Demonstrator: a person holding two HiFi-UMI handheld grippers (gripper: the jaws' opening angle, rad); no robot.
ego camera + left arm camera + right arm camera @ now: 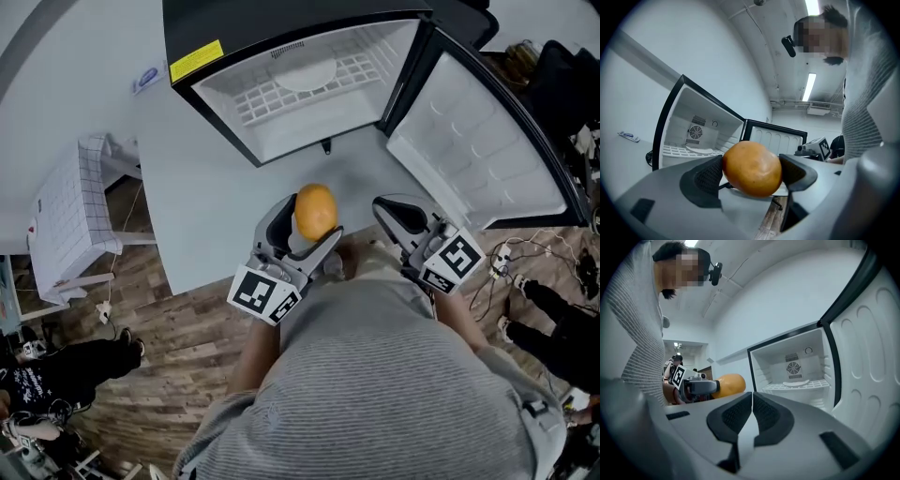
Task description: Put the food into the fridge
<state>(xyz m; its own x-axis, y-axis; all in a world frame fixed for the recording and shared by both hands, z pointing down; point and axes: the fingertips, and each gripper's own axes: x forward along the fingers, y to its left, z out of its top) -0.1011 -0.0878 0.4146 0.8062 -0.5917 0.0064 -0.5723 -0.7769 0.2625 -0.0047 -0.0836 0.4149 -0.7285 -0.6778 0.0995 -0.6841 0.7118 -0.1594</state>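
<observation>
Pinched between the two dark pads of our left gripper (752,174) is the orange (752,168), a round, smooth-skinned fruit that fills the gap, so these jaws stand moderately apart and bear on its widest part from either side. We judge it fairly light and firm with a little give. Its skin looks slick enough to roll out if the pads sat off its middle. A hold across the broadest girth, as we have it now, looks the safe one, with no more squeeze than stops it slipping. Our right gripper (751,416), just to the side, has its jaws closed pad to pad with nothing in them. Straight ahead of the left jaws the fridge (701,119) stands open, its door (776,139) swung off to the right of them. A wire shelf (677,151) crosses the cavity with a white plate (701,150) on it. The fruit is well short of that shelf, not yet inside.
</observation>
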